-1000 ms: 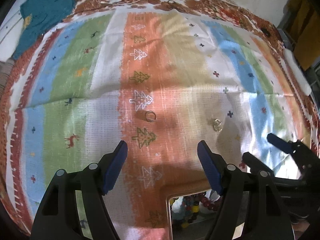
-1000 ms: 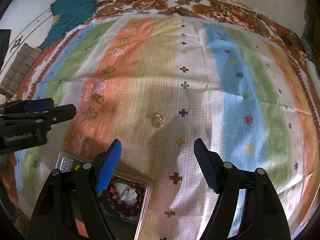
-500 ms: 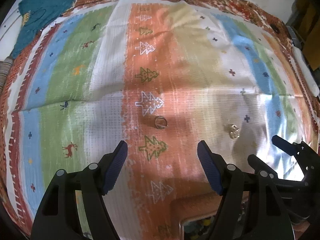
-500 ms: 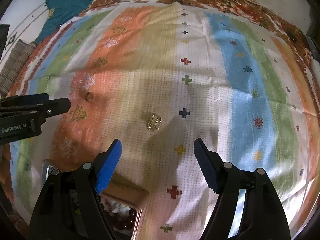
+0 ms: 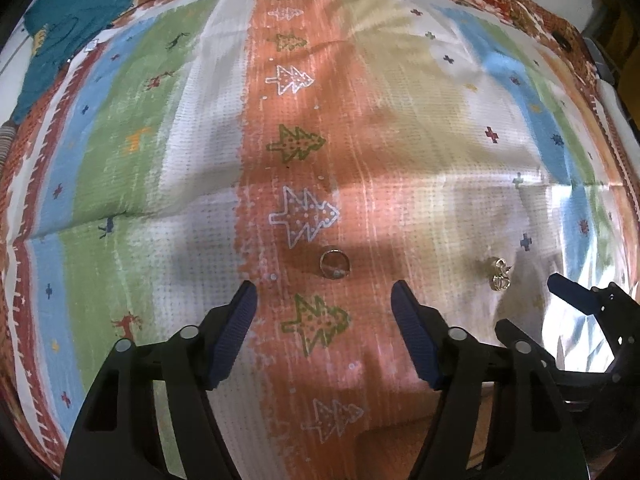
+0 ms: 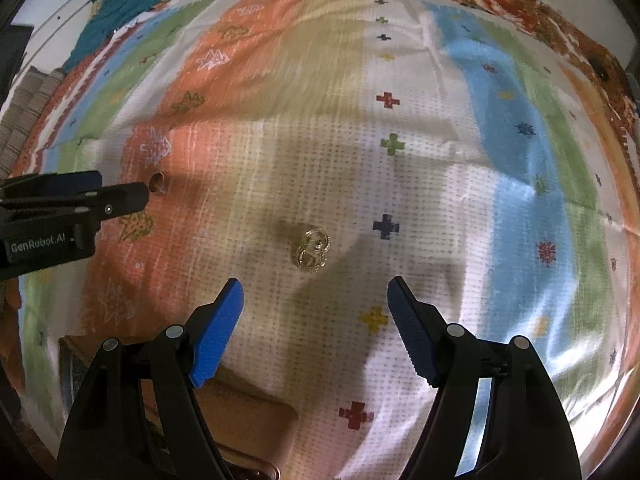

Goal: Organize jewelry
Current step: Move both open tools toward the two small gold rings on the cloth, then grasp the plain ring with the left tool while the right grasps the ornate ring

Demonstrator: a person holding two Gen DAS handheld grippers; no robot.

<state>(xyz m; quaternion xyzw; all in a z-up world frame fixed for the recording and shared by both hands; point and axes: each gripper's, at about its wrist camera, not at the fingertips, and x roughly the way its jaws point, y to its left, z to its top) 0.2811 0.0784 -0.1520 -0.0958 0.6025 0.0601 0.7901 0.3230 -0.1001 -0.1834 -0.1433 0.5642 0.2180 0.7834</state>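
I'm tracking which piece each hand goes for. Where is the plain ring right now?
In the left wrist view the plain ring lies on the orange stripe of the cloth, between a white tree and a green tree, just ahead of the left gripper.

Box [image 6: 248, 404] at near edge of right wrist view: mostly behind the right gripper's fingers [image 6: 216, 332], cut off by the frame bottom; contents not readable. Teal garment [image 5: 68, 36], far left: cropped by the fisheye rim. Gold trinket [image 6: 313, 250]: looped form, detail too fine to name. Ring [image 6: 157, 183] partly masked by the left gripper's tip [image 6: 120, 200]. Striped cloth [image 5: 400, 128] edges smeared, far pattern blurred.
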